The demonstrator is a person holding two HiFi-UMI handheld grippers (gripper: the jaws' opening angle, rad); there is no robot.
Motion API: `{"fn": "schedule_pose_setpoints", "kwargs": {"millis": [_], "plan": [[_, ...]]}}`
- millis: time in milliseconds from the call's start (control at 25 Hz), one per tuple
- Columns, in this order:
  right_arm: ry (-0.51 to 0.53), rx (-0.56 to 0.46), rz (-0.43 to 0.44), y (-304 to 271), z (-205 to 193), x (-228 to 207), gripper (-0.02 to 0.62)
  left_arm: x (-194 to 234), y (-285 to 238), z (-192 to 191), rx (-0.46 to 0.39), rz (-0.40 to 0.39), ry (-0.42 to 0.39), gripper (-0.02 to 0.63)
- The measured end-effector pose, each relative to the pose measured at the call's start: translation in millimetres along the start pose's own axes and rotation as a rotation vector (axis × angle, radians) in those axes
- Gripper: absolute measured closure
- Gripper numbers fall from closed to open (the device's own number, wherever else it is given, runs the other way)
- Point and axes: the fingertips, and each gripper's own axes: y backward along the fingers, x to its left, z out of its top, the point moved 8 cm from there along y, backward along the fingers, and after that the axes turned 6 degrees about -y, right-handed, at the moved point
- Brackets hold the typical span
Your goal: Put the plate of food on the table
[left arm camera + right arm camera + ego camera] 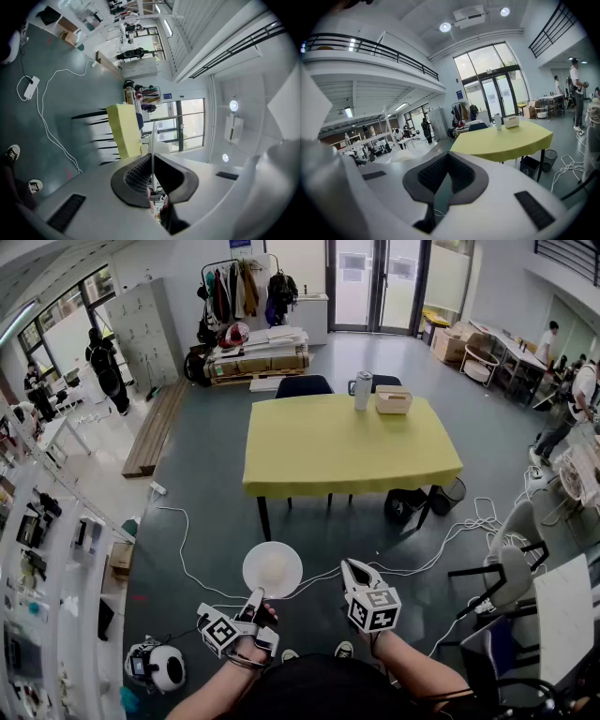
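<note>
Plate point(272, 570) was carried over the floor, its near rim clamped in the left gripper point(255, 600), whose jaws were closed almost fully on the thin edge. The right gripper point(352, 568), at 3 o'clock of the plate, had its jaws together and held nothing. The table point(347, 451) stood at 12 o'clock, well apart from the plate. Pickup looked complete; approach and set-down on the yellow top were not yet done.
</note>
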Motion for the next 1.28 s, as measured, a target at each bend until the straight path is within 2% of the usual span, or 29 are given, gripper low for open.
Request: {"fn": "schedule_pose_setpoints", "kwargs": {"millis": [120, 360, 800, 1280], "plan": [[-0.003, 0.001, -0.004, 2, -1, -4, 0.583, -4, -4, -3, 0.005, -0.001, 0.001, 0.584], [0.007, -0.019, 0.049, 7, 1, 1, 0.583, -8, -12, -6, 0.017, -0.005, 0.0, 0.583], [-0.014, -0.002, -0.005, 8, -8, 5, 0.583, -13, -17, -1, 0.024, -0.021, -0.001, 0.583], [-0.018, 0.004, -0.044, 3, -17, 28, 0.583, -5, -4, 21, 0.008, -0.023, 0.024, 0.583]]}}
